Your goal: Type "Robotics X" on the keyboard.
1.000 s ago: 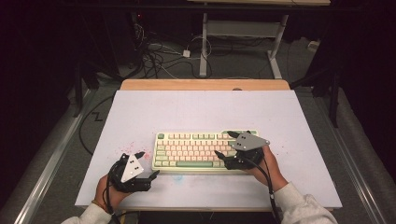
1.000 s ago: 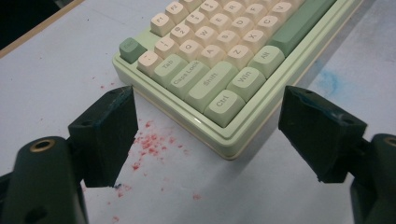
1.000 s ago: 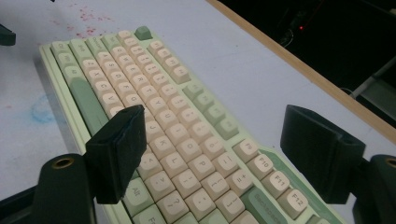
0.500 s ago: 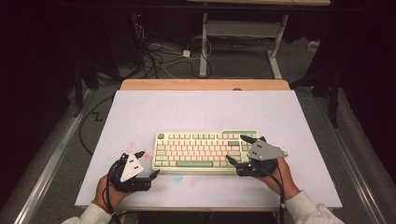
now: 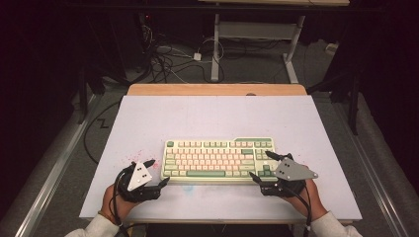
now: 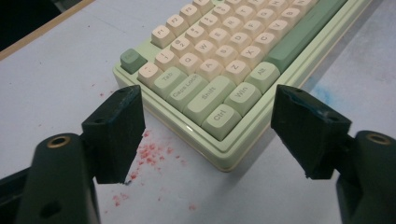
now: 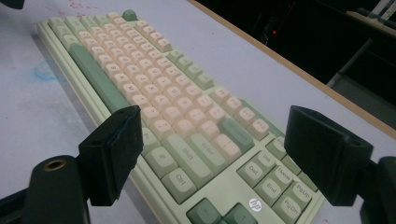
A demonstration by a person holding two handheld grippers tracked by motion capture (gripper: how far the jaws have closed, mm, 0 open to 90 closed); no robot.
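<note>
Keyboard [image 5: 219, 159], cream and green, lies flat on the bench [image 5: 217, 116], nearer its front edge, and serves as the landmark. Left tongs [image 5: 159, 172] sit at its near-left corner, jaws spread wide and empty, straddling that corner in the left gripper view. Right tongs [image 5: 260, 166] reach over its near-right corner, equally wide and empty. Both seem poised to take an end each. Legible keys include Ctrl, Win, Alt, Shift, Caps Lock and Tab; an hp logo [image 7: 254, 203] marks the right end.
</note>
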